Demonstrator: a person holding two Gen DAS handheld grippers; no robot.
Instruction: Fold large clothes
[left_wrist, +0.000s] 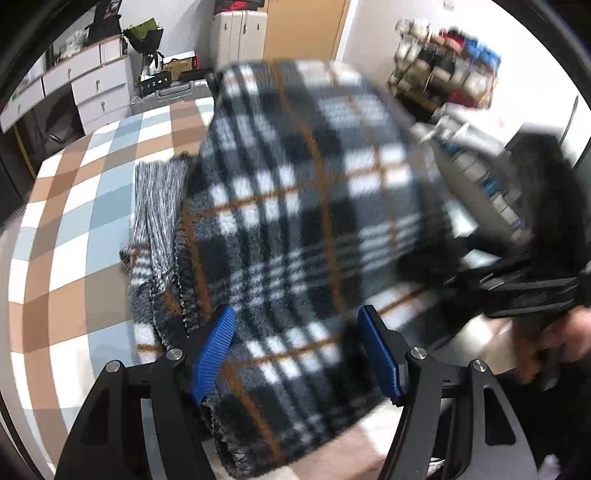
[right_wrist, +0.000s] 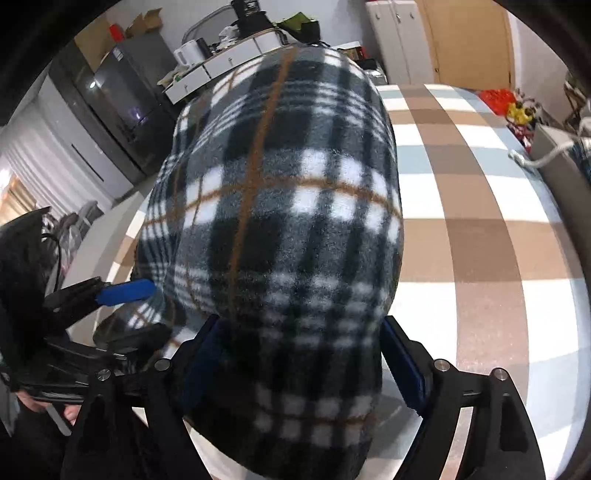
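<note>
A large plaid fleece garment (left_wrist: 295, 206), black, white and grey with orange lines, lies bunched on the checkered bed cover (left_wrist: 74, 221). My left gripper (left_wrist: 297, 350) has its blue pads (left_wrist: 214, 350) closed on a thick fold of it. In the right wrist view the same fleece (right_wrist: 280, 221) bulges up between the jaws of my right gripper (right_wrist: 303, 362), which stand wide, the right pad (right_wrist: 406, 365) just off the cloth. The left gripper (right_wrist: 147, 310) shows there at the left, gripping the fleece's side. The left wrist view is blurred.
A grey knit garment (left_wrist: 159, 206) lies beside the plaid one. The bed cover (right_wrist: 480, 229) stretches bare to the right. White drawers (left_wrist: 92, 85), a suitcase (left_wrist: 240, 33), a cluttered rack (left_wrist: 443, 66) and a dark fridge (right_wrist: 122, 107) ring the bed. A hand (left_wrist: 557, 343) shows at right.
</note>
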